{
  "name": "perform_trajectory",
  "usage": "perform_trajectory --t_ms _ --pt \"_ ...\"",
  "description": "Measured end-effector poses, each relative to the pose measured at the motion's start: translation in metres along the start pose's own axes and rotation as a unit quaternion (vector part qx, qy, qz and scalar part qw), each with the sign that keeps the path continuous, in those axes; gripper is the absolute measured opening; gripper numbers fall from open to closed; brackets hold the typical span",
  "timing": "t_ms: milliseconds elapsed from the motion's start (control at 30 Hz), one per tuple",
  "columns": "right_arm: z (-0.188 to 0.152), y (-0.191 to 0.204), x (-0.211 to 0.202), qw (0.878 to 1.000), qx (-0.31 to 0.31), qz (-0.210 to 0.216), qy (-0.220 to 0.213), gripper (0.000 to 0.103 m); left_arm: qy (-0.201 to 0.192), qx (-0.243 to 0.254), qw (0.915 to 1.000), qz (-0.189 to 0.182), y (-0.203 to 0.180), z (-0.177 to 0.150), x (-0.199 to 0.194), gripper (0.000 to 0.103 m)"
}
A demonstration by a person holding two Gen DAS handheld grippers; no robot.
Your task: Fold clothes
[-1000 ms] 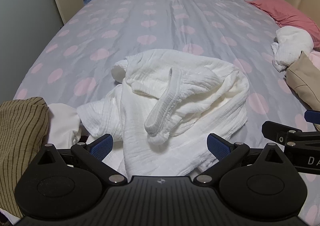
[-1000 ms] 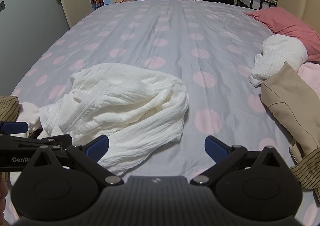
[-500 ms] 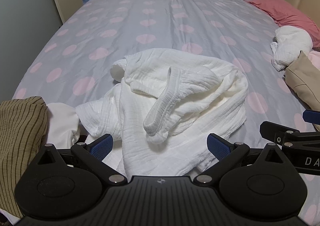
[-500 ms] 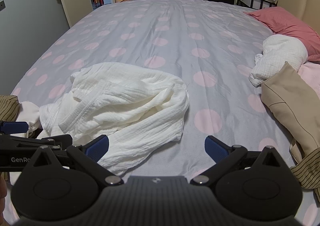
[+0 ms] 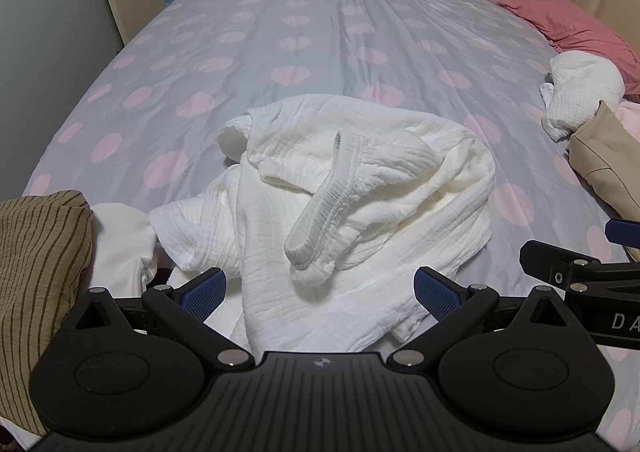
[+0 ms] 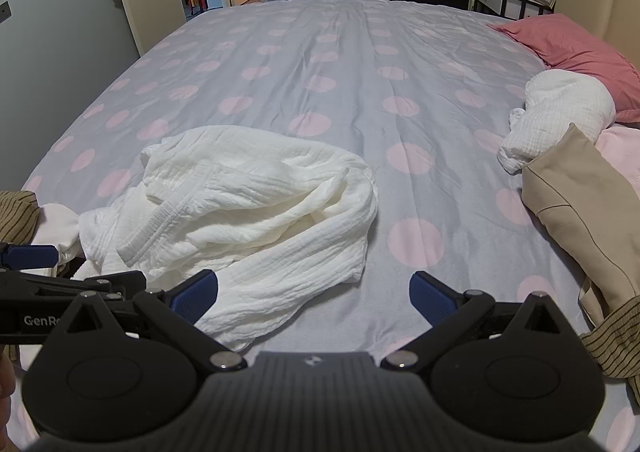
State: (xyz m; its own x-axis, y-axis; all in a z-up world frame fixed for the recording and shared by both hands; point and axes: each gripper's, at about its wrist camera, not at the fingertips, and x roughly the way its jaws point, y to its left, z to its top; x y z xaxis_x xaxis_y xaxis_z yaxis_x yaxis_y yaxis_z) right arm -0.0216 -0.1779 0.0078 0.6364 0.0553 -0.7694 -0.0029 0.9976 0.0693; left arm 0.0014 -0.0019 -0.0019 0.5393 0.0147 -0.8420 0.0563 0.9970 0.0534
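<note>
At your far left, a brown striped cloth (image 5: 38, 252) lies heaped at the bed's edge with a smooth white piece (image 5: 120, 240) tucked against it; leave both for later. Your left gripper (image 5: 318, 290) hangs low over the near edge of the bed, its jaws spread wide and holding nothing, with the near hem of the crumpled white crinkle-gauze garment (image 5: 360, 188) lying between the blue pads (image 5: 202, 292). That garment sits bunched on the grey bedspread with pink dots (image 5: 280, 32), a ribbed elastic band (image 5: 326, 204) looping across its top, so it looks like a pair of trousers or a skirt not yet laid flat. You seem to be at the very start: nothing is spread, nothing creased. Your right gripper (image 6: 314, 292) hovers just beside the garment's right-hand edge, jaws equally wide and empty, mostly over bare bedspread. The next move probably calls for you to find the waistband, pinch it with one gripper at each end, then lift and shake the cloth out flat over the open bedspread ahead. Take thin bites, as this gauze will drag several layers together. Further right, a balled white gauze piece (image 6: 560, 112), a tan folded garment (image 6: 580, 212) and a dusty-pink pillow (image 6: 568, 40) lie well apart
</note>
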Motion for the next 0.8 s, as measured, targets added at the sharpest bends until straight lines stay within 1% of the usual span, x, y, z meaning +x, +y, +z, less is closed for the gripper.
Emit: perform_trajectory --t_ms 733,800 --pt "-0.0005 -0.0006 -0.0009 1.0 0.001 0.0 0.0 0.103 0.005 0.002 0.9999 -0.01 -0.0001 0.0006 0.001 0.102" --pt "-0.0005 -0.0009 -0.0009 1.0 0.001 0.001 0.0 0.103 0.004 0.011 0.9997 -0.02 -0.0005 0.0003 0.001 0.102"
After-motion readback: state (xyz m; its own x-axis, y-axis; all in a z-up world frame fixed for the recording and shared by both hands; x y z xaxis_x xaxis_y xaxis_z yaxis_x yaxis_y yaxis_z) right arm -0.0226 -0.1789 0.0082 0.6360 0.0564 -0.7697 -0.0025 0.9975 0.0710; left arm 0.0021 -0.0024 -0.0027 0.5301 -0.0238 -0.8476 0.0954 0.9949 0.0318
